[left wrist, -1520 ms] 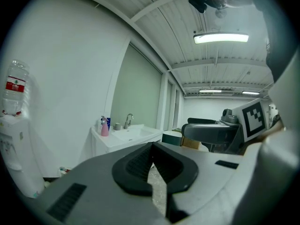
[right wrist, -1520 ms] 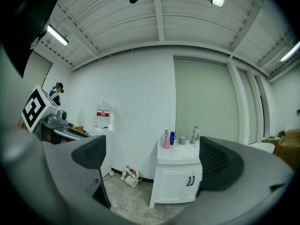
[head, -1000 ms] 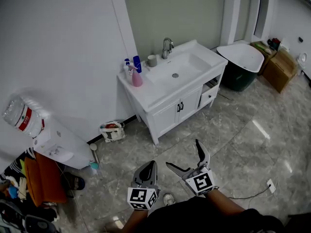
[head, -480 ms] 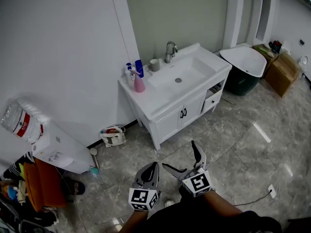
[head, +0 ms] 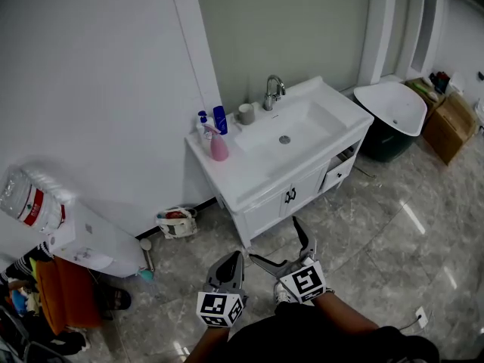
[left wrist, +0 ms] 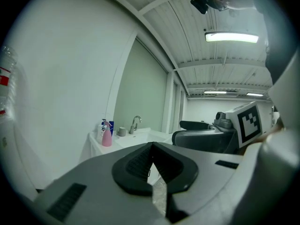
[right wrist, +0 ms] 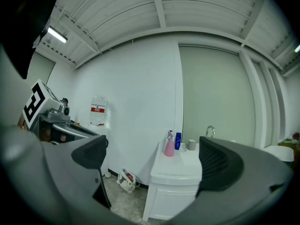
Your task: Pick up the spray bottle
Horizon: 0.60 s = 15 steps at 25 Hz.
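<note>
A pink spray bottle [head: 218, 145] stands upright on the left end of the white vanity counter [head: 227, 174], beside the wall. It also shows small in the left gripper view as the pink spray bottle [left wrist: 107, 136] and in the right gripper view as the pink spray bottle [right wrist: 169, 146]. Both grippers hang low over the floor, well short of the vanity. My left gripper [head: 233, 262] is shut with nothing in it. My right gripper [head: 278, 244] stands wide open and empty, its jaws framing the vanity.
A blue bottle [head: 220, 119], a white pump bottle [head: 202, 124], a grey cup [head: 246, 113] and a tap [head: 271, 93] stand by the basin. A water dispenser [head: 83, 240] stands left, a bag [head: 176, 221] at the wall, a green bin [head: 392, 119] right.
The view has drawn closer to the vanity, which now sits lower and nearer in the head view. Both grippers keep their states, left shut and right open.
</note>
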Motion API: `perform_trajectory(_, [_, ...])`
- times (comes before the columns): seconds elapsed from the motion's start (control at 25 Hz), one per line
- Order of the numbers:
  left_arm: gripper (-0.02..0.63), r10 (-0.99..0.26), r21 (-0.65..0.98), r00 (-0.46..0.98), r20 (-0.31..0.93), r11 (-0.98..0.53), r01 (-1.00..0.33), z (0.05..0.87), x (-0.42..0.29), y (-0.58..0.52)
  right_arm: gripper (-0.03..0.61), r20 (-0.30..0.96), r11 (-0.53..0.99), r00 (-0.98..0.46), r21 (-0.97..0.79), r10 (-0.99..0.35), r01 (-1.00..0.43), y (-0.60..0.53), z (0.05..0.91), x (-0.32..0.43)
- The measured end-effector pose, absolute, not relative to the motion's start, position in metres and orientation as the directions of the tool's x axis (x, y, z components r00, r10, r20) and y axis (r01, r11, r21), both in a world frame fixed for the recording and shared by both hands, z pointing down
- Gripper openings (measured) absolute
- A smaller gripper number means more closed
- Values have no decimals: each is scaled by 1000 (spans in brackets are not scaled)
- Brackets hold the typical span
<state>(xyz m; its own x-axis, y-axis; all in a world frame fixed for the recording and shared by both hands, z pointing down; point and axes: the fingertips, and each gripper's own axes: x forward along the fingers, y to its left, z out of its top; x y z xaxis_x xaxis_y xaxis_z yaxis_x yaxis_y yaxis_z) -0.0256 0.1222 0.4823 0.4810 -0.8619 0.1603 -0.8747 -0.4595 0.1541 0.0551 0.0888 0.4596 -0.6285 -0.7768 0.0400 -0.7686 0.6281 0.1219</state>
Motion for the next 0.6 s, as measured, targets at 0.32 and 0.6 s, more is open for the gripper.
perform_trajectory(0.32, [-5,-882,154,436,179,-412,-898,485,-17,64,591,57,668,-666,114,-744,-735,27,463,68])
perform_trajectory(0.6, [-5,-901,152,390,189,-365,-918,488,-10,22,591,83,705,-700,101,-709,-702,-15,465,75])
